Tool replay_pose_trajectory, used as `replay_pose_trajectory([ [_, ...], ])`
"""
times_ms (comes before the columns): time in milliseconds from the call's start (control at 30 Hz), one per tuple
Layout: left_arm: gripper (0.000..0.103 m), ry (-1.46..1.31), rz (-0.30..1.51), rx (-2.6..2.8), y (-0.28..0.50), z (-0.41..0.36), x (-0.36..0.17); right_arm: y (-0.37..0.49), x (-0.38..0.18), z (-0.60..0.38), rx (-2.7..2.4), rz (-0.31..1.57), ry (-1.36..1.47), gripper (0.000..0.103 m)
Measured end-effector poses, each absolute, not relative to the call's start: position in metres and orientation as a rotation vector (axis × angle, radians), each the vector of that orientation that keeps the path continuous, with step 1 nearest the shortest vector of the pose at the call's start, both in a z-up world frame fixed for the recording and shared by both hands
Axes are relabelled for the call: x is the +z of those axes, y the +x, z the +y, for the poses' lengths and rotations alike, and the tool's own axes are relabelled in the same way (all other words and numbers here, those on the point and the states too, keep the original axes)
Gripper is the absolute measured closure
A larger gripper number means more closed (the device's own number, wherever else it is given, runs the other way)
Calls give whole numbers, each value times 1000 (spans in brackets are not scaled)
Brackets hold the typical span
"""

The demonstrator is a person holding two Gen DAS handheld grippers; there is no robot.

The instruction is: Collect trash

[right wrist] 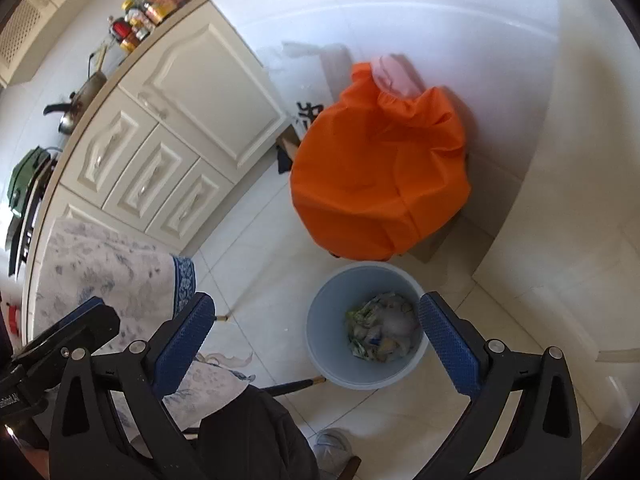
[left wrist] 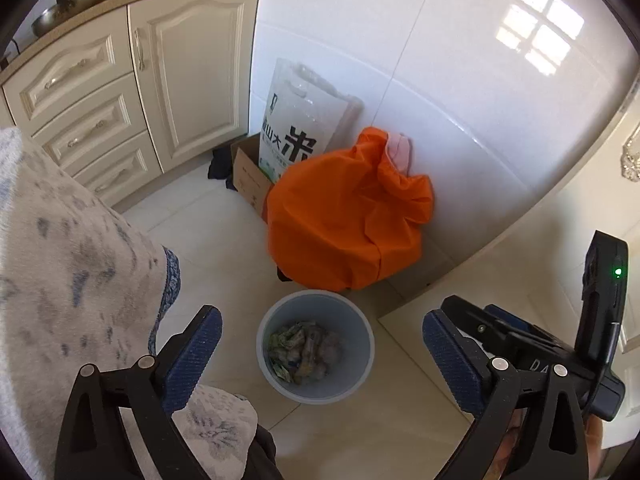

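A pale blue trash bin (left wrist: 362, 344) stands on the tiled floor, with crumpled wrappers and paper (left wrist: 304, 350) lying at its bottom. My left gripper (left wrist: 320, 316) hangs above it, blue pads wide apart and nothing between them. In the right wrist view the same bin (right wrist: 332, 320) with its trash (right wrist: 380, 332) lies below my right gripper (right wrist: 316, 300), which is also open and empty. Each gripper shows at the edge of the other's view: the right one (left wrist: 500, 320) and the left one (right wrist: 80, 320).
A stuffed orange bag (left wrist: 344, 216) sits just behind the bin against the white wall, with a rice sack (left wrist: 296, 120) and a cardboard box (left wrist: 250, 176) beside it. Cream cabinets (left wrist: 120, 100) line the left. A cloth-covered table (left wrist: 72, 260) is close on the left.
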State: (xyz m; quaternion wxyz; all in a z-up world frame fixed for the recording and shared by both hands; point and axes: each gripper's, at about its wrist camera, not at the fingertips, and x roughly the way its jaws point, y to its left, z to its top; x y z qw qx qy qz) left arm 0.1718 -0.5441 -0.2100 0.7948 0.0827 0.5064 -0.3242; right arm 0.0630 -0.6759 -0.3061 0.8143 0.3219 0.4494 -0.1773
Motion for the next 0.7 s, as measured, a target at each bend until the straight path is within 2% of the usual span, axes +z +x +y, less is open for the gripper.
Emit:
replay_pose_trajectory([
  [300,1,182,915,-722,141,-494,-160,50,-249,-662,-397,869,657,0],
  [700,1,87,670,-598,86,-315,-71,69,-141,-564,-253,725,528,0],
])
